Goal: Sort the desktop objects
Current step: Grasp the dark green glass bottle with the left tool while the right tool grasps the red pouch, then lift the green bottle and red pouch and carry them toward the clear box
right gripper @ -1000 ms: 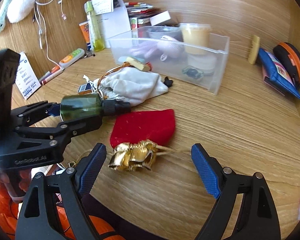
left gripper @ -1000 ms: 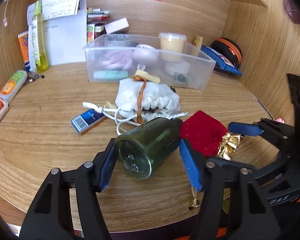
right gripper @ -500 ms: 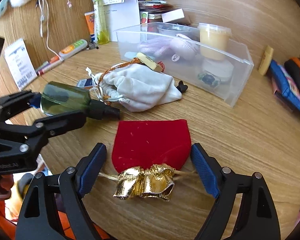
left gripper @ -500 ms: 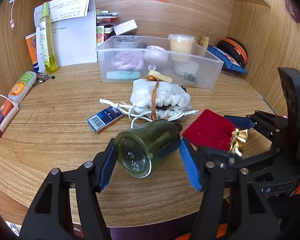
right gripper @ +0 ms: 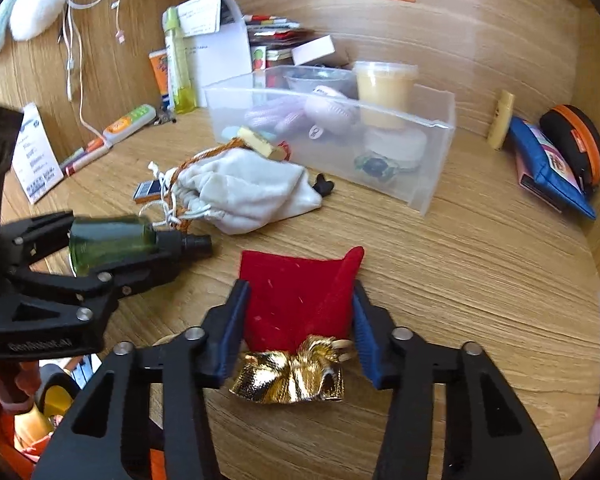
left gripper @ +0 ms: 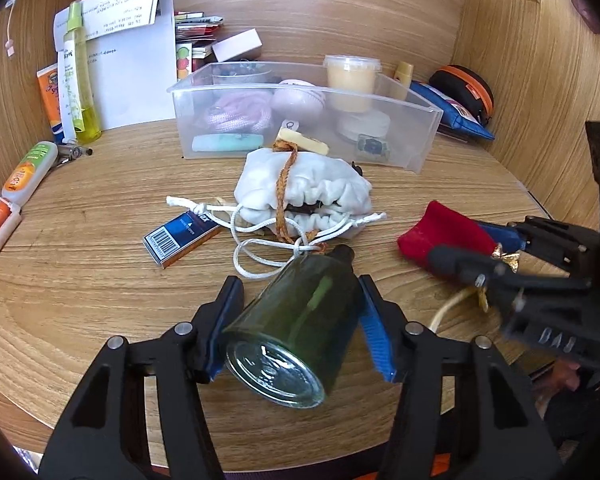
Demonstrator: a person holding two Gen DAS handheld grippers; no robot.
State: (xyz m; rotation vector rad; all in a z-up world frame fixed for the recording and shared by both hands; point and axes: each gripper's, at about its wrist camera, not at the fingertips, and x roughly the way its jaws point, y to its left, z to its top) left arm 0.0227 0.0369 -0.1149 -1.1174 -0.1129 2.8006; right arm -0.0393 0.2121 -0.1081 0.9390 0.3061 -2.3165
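Bare desk (right gripper: pixel 480 280) lies right of the white pouch (right gripper: pixel 252 192), which fronts the clear bin (right gripper: pixel 432 168).

Two hand-held grippers angle downward, side by side. The left hand-held gripper (left gripper: pixel 300 320) has its blue pads clamped on a green bottle (left gripper: pixel 296 320). The right hand-held gripper (right gripper: pixel 298 320) has just been closing, pads pinching a red pouch (right gripper: pixel 296 296).

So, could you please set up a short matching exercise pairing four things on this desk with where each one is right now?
Things:
1. green glass bottle
2. red velvet pouch
3. yellow-filled lidded cup
4. blue matchbox

Places:
A. in the clear plastic bin
B. between the right gripper fingers
C. flat on the desk beside the white drawstring bag
D. between the left gripper fingers

Pairs: 1-D, 2-B, 3-A, 4-C
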